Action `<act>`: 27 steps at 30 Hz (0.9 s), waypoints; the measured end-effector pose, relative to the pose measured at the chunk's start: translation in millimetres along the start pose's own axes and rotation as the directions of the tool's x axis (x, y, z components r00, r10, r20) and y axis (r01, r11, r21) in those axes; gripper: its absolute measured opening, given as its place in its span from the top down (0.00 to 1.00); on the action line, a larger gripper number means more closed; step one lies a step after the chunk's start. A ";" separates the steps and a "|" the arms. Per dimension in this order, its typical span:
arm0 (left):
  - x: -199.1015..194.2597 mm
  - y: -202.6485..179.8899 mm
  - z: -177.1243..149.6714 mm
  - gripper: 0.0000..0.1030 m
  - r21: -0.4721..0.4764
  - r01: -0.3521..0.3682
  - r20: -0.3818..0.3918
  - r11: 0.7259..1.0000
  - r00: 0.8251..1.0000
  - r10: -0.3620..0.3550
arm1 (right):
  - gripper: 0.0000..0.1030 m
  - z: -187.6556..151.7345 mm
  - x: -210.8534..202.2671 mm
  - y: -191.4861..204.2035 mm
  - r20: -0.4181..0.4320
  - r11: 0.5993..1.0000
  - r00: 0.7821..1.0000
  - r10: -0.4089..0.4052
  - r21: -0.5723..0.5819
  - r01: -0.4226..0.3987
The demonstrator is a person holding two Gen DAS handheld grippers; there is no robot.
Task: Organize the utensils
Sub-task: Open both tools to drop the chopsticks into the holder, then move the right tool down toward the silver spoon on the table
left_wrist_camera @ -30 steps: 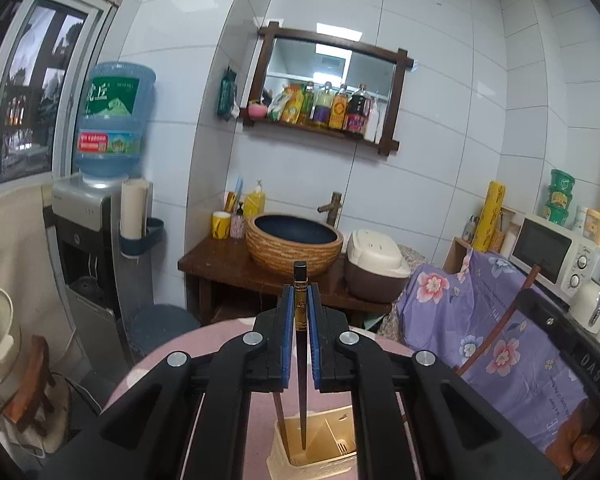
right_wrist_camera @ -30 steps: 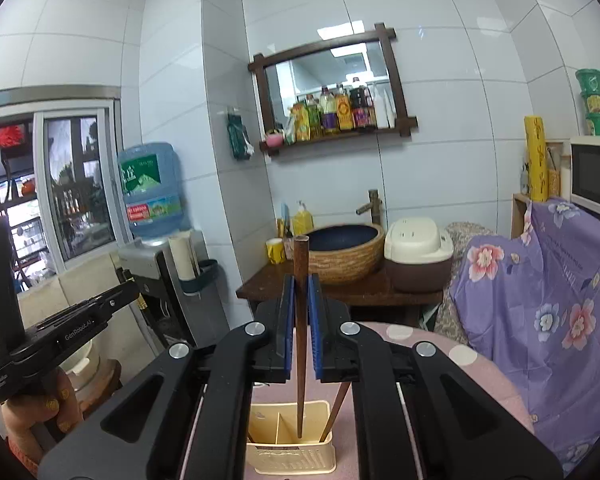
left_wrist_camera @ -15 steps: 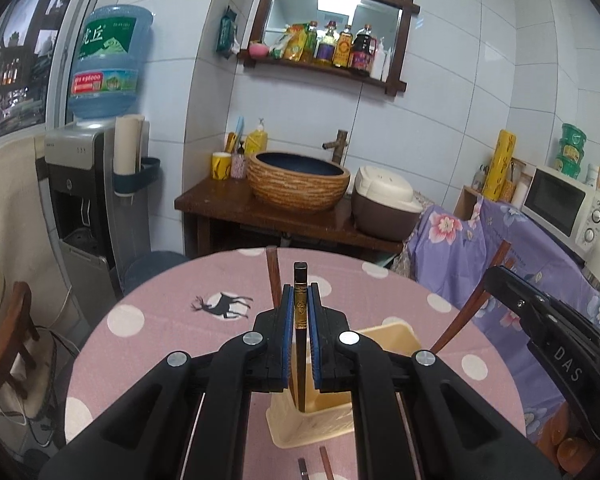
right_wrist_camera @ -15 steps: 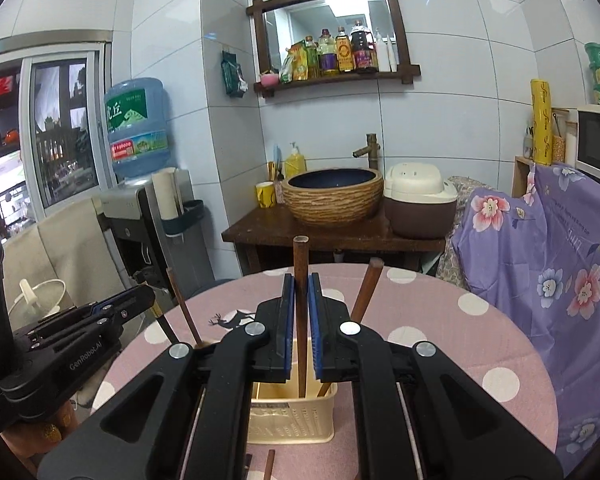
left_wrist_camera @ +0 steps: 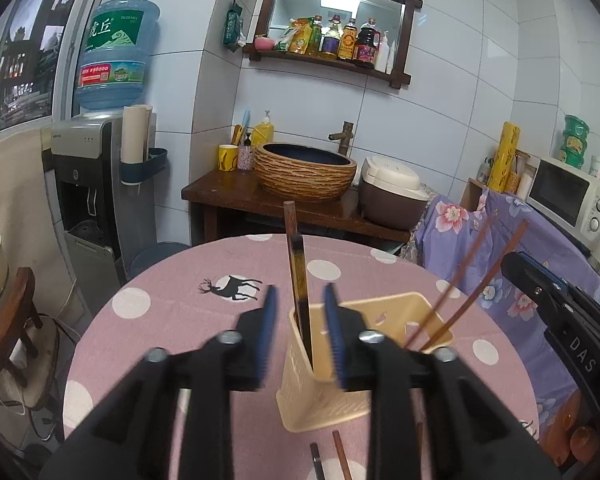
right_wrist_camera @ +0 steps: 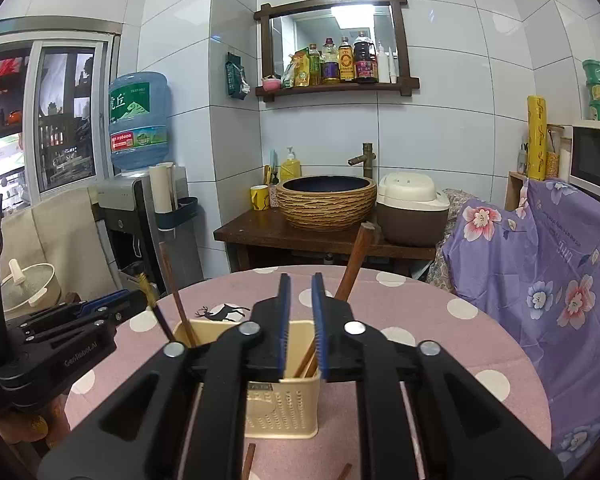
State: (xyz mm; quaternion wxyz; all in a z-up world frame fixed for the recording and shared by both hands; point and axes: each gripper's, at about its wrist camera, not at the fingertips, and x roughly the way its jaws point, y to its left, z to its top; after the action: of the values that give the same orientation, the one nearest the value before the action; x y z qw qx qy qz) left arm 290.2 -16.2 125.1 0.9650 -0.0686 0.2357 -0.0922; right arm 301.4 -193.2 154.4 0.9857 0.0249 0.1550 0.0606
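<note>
Both grippers open: left gripper has its jaws spread either side of a dark chopstick standing in the beige holder, no contact visible; right gripper is empty, jaws apart above the same holder. Risk: either set of fingers could clip a leaning stick or the holder rim on the way out and tip the light holder on the table. Holder contents: dark stick plus a brown chopstick in the left compartment, two brown sticks leaning in the right. Loose chopsticks on the table near the holder aren't sorted yet.
</note>
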 end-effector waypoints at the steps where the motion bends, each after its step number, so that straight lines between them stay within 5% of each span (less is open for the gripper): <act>1: -5.2 0.9 -4.9 0.51 -0.001 0.006 0.006 1.000 1.000 -0.006 | 0.57 -2.4 -4.6 -1.0 0.001 1.000 1.000 0.008 0.005 -0.008; 5: -18.1 -0.4 -31.3 0.41 0.051 -0.018 -0.007 0.999 1.000 0.018 | 0.47 -22.1 -23.1 -6.6 -0.014 1.000 1.000 -0.011 0.014 0.011; 11: -19.0 18.0 -81.1 0.41 0.034 -0.051 -0.137 0.998 0.989 0.055 | 0.42 -72.7 -31.7 -24.8 -0.159 0.999 0.987 -0.037 0.027 0.042; 20: -21.3 40.0 -149.6 0.44 -0.007 -0.089 -0.291 0.996 0.953 0.084 | 0.42 -167.3 -33.5 -35.9 -0.394 0.995 0.918 -0.044 0.066 0.077; 27: -28.6 39.4 -162.0 0.45 0.005 -0.101 -0.301 0.995 0.949 0.098 | 0.49 -198.0 -43.7 -19.4 -0.452 0.997 0.892 0.005 0.071 0.030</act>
State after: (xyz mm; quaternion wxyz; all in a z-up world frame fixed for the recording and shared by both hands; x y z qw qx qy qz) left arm 195.2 13.8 -11.6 0.9210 -0.0469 0.3834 -0.0515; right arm 201.2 -212.0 -21.9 0.9215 0.0466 0.3821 0.0525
